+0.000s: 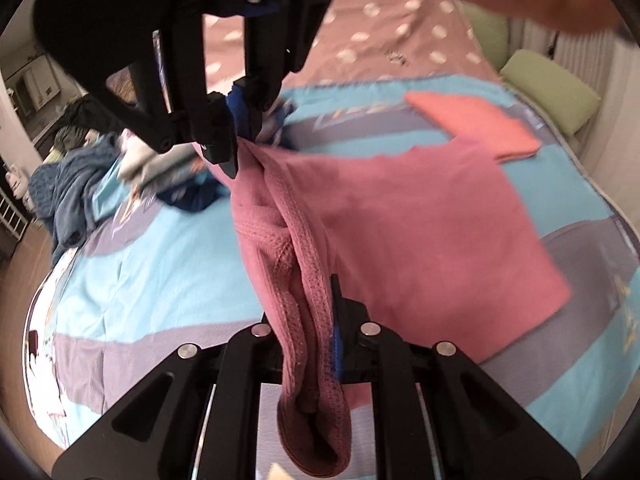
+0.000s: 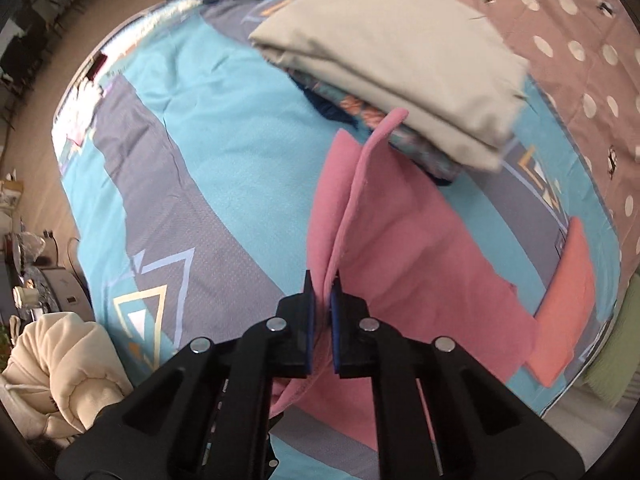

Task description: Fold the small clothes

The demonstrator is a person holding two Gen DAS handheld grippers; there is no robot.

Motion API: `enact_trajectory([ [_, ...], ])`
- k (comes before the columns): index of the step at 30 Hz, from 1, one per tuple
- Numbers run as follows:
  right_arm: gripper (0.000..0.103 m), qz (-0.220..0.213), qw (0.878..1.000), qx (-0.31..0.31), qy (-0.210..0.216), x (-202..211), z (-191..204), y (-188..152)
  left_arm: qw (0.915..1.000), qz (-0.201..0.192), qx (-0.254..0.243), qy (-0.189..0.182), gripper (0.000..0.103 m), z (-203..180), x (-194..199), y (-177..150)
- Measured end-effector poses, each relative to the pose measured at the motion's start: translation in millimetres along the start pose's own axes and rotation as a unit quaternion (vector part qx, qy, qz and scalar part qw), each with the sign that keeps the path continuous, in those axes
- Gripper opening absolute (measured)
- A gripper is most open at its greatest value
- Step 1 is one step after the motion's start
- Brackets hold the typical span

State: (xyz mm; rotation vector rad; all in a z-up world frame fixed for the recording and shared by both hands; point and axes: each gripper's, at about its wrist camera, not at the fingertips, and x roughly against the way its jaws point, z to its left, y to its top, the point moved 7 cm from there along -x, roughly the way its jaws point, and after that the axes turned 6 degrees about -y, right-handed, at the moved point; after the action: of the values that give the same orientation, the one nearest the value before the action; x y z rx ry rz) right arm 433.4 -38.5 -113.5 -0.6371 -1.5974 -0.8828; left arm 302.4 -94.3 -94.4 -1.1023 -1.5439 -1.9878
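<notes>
A pink garment (image 1: 420, 216) hangs stretched above the patterned blue and grey bedspread (image 1: 160, 264). My left gripper (image 1: 316, 300) is shut on its ribbed waistband edge, which drapes down between the fingers. My right gripper (image 1: 236, 156) shows in the left wrist view, shut on the far corner of the same edge. In the right wrist view my right gripper (image 2: 322, 292) pinches a fold of the pink garment (image 2: 400, 248), whose lower part lies on the bedspread (image 2: 224, 152).
A folded coral cloth (image 1: 476, 124) lies at the far right of the bedspread, also in the right wrist view (image 2: 568, 304). A stack of folded clothes topped by a beige piece (image 2: 400, 60) sits beyond the garment. A blue knit heap (image 1: 68, 192) lies at the left.
</notes>
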Motion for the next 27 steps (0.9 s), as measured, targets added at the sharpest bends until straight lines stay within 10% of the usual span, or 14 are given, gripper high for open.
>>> enact_trajectory([
  [12, 0.006, -0.073, 0.986, -0.131, 0.076, 35, -142, -84, 0.9991, -0.018, -0.026, -0.027, 0.012, -114, -9, 48],
  [23, 0.006, -0.081, 0.949, -0.242, 0.183, -71, -231, -172, 0.9906, 0.073, -0.116, 0.005, 0.013, -198, -95, 11],
  [27, 0.012, -0.086, 0.93, -0.287, 0.215, -112, -249, -210, 0.984, 0.089, -0.154, 0.003, 0.028, -217, -104, -8],
])
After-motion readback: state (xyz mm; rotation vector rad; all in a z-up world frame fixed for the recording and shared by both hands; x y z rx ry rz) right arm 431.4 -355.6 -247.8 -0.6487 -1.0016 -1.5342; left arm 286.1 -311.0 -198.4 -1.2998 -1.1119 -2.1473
